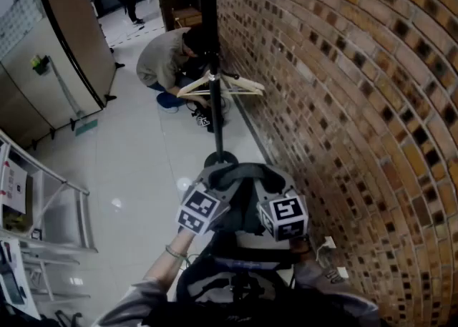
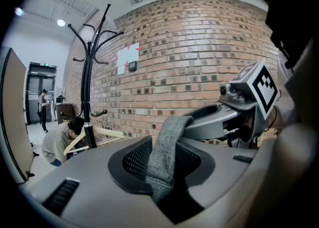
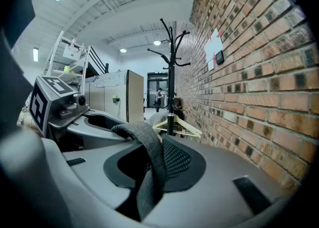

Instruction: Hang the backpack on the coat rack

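Note:
The dark backpack [image 1: 232, 282] hangs below my two grippers, close to my body. Its grey woven strap [image 2: 168, 142] runs from one gripper to the other. My left gripper [image 1: 215, 179] is shut on the strap, which drops into the gap between its jaws [image 2: 162, 179]. My right gripper [image 1: 275, 184] is shut on the same strap [image 3: 147, 144], a hand's width to the right. The black coat rack [image 1: 210, 46] stands ahead by the brick wall, its round base [image 1: 220, 158] just beyond the grippers. Its hooks [image 2: 94, 32] rise well above both grippers.
Wooden hangers [image 1: 232, 86] hang low on the rack's pole. A person [image 1: 166, 59] crouches on the floor behind the rack. The brick wall [image 1: 343, 104] runs along the right. A metal shelf frame [image 1: 43, 189] stands at left, and brown partition panels [image 1: 71, 39] stand far left.

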### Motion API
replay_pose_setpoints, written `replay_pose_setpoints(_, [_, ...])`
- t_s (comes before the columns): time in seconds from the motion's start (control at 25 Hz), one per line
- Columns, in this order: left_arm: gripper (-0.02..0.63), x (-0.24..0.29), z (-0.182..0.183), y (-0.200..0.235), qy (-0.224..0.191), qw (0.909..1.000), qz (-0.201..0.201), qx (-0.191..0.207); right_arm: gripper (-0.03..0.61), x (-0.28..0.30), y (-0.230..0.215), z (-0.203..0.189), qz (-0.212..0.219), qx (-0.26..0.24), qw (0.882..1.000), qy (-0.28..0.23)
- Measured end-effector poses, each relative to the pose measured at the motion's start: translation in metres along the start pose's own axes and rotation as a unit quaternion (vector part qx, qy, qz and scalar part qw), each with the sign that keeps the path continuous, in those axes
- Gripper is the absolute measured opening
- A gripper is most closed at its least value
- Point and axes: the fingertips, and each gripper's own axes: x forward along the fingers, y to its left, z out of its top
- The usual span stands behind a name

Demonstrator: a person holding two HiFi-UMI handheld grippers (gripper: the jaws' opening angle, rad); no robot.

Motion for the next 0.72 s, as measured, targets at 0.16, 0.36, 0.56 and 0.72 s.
replay_pose_setpoints(0.16, [0.101, 0.019, 0.008, 0.034, 0.000, 1.0000, -0.005, 0.002, 0.092, 0.033, -0.013, 0.015, -0.007, 0.003, 1.000, 0.000])
replay_pose_setpoints(0.36, [0.101, 0.048, 0.021, 0.072, -0.005, 0.9999, -0.011, 0.006, 0.092, 0.073, -0.035, 0.037, -0.016, 0.003, 1.000, -0.005])
replay_pose_setpoints(0.56, [0.101, 0.069, 0.040, 0.116, -0.013, 0.9997, -0.012, 0.016, 0.092, 0.114, -0.052, 0.064, -0.023, 0.000, 1.000, -0.014])
replay_pose_setpoints(0.72, [0.101, 0.087, 0.050, 0.147, -0.016, 0.9995, -0.009, 0.024, 0.092, 0.146, -0.065, 0.081, -0.023, -0.011, 1.000, -0.018])
